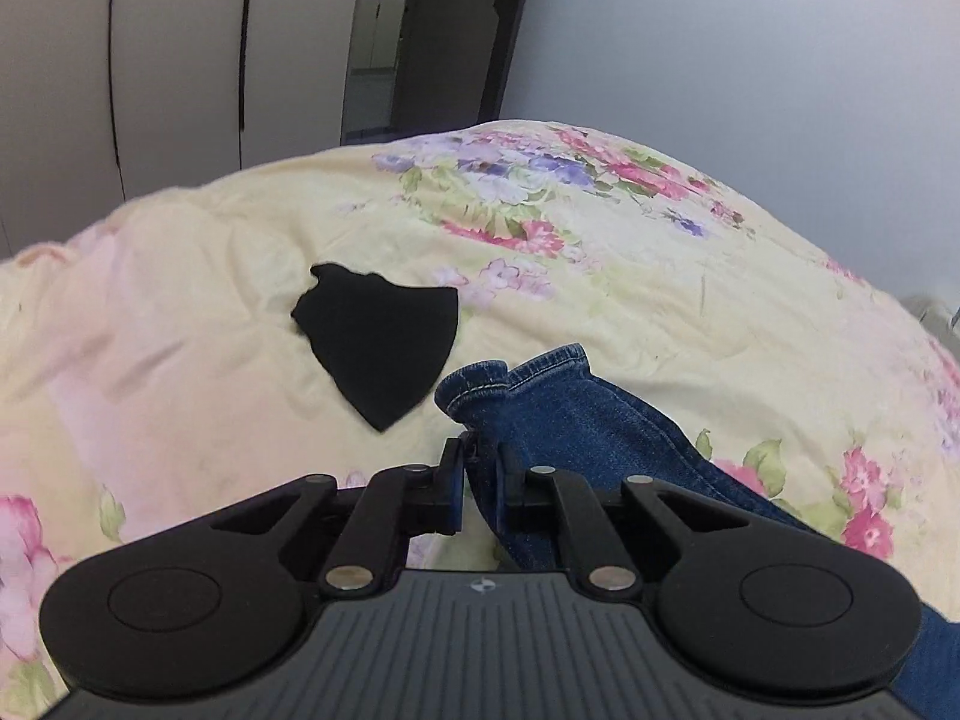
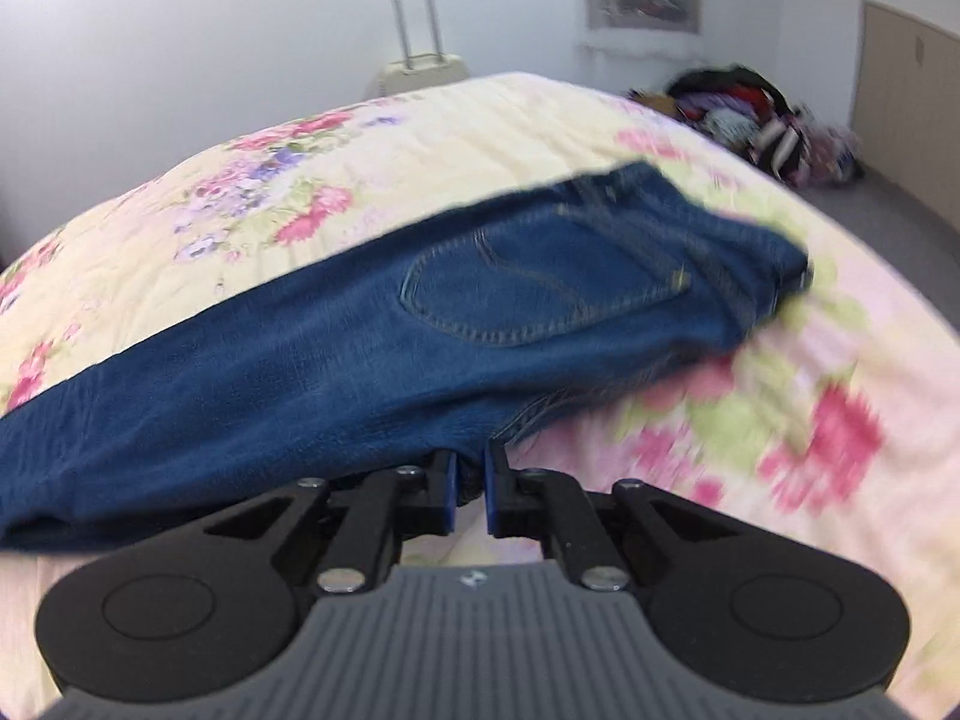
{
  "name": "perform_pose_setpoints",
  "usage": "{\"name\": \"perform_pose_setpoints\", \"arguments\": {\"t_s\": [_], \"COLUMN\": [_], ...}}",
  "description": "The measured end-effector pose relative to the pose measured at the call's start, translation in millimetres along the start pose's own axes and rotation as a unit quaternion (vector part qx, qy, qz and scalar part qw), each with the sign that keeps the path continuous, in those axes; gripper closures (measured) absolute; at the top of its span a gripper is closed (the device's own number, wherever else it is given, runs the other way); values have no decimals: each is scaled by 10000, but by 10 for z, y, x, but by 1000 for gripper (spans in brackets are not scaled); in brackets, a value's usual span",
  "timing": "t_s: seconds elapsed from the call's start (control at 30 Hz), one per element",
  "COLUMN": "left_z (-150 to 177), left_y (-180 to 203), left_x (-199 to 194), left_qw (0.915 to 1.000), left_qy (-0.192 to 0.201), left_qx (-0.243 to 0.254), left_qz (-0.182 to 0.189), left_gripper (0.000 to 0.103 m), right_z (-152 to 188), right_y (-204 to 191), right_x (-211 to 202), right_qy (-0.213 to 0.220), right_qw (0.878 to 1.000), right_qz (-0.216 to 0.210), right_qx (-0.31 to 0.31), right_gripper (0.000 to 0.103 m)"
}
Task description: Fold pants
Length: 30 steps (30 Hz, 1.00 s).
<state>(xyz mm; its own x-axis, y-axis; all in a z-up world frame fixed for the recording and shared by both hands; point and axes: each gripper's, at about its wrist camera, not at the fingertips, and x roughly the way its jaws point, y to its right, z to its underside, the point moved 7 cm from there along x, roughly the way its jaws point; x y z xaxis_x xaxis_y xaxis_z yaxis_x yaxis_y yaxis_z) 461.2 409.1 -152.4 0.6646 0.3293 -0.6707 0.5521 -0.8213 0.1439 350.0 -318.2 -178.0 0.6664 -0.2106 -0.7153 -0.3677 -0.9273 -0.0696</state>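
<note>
Blue denim pants (image 2: 336,360) lie across a floral quilt (image 2: 420,132), the back pocket (image 2: 510,294) facing up and the waist toward the right. My right gripper (image 2: 471,462) is shut on the near edge of the pants below the seat, with denim pinched between its blue pads. In the left wrist view a pant leg (image 1: 576,420) runs from the lower right to its stitched hem (image 1: 480,387). My left gripper (image 1: 480,456) is shut on that leg just behind the hem.
A black scrap of cloth (image 1: 378,342) lies on the quilt (image 1: 630,276) left of the hem. Wardrobe doors (image 1: 120,60) and a doorway (image 1: 384,42) stand beyond the bed. A suitcase (image 2: 420,69) and a clothes pile (image 2: 762,120) sit on the floor.
</note>
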Motion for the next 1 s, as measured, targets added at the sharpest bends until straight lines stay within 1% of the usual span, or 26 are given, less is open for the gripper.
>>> {"name": "perform_pose_setpoints", "arguments": {"t_s": [0.07, 0.13, 0.17, 0.2, 0.27, 0.3, 0.33, 0.37, 0.4, 0.43, 0.5, 0.53, 0.57, 0.63, 0.73, 0.77, 0.8, 0.87, 1.0], "left_z": [42, 176, 262, 334, 408, 420, 409, 379, 340, 284, 197, 145, 111, 83, 150, 189, 240, 351, 515], "left_y": [49, 3, -38, -57, -15, 15, 29, 24, 5, -16, -37, -22, 15, 144, 456, 571, 689, 924, 1341], "left_x": [67, 207, 282, 330, 367, 364, 351, 326, 290, 226, 85, -1, -86, -242, -410, -433, -438, -415, -309], "left_qw": [9991, 9973, 9961, 9953, 9928, 9908, 9893, 9880, 9874, 9880, 9900, 9911, 9920, 9934, 9925, 9915, 9901, 9867, 9798], "left_qy": [-109, -423, -583, -642, -626, -647, -674, -690, -665, -604, -501, -428, -363, -293, -337, -357, -386, -413, -493], "left_qx": [332, 376, 334, 353, 710, 896, 1022, 1082, 1092, 1052, 920, 871, 870, 958, 1177, 1248, 1340, 1546, 1879], "left_qz": [-257, -468, -579, -637, -734, -776, -799, -855, -930, -960, -942, -913, -840, -560, -16, 101, 187, 272, 482], "left_gripper": [92, 92, 92, 92, 92, 91, 87, 82, 76, 72, 71, 70, 70, 70, 68, 67, 67, 67, 67], "right_z": [8, 213, 327, 403, 508, 536, 539, 531, 501, 463, 350, 278, 210, 32, -273, -372, -473, -746, -1255], "right_y": [48, 83, 84, 87, 146, 225, 310, 394, 485, 548, 671, 735, 814, 999, 1284, 1370, 1436, 1538, 1649], "right_x": [49, 210, 278, 323, 409, 434, 433, 411, 356, 302, 197, 154, 126, 120, 215, 262, 316, 461, 819], "right_qy": [-442, -1042, -1189, -1231, -1278, -1299, -1323, -1399, -1437, -1416, -1288, -1179, -1083, -920, -744, -703, -683, -631, -388], "right_qw": [9974, 9912, 9882, 9868, 9875, 9868, 9868, 9872, 9884, 9893, 9915, 9930, 9940, 9946, 9941, 9945, 9948, 9954, 9965], "right_qz": [33, 45, 92, 146, 192, 402, 461, 409, 247, 166, 88, -38, -159, -289, -390, -375, -383, -530, -717], "right_qx": [-573, -821, -966, -1042, -904, -881, -813, -647, -419, -306, -162, -48, 76, 385, 679, 684, 644, 489, 183], "right_gripper": [103, 103, 103, 103, 103, 103, 103, 103, 103, 103, 102, 100, 90, 79, 78, 78, 77, 69, 65]}}
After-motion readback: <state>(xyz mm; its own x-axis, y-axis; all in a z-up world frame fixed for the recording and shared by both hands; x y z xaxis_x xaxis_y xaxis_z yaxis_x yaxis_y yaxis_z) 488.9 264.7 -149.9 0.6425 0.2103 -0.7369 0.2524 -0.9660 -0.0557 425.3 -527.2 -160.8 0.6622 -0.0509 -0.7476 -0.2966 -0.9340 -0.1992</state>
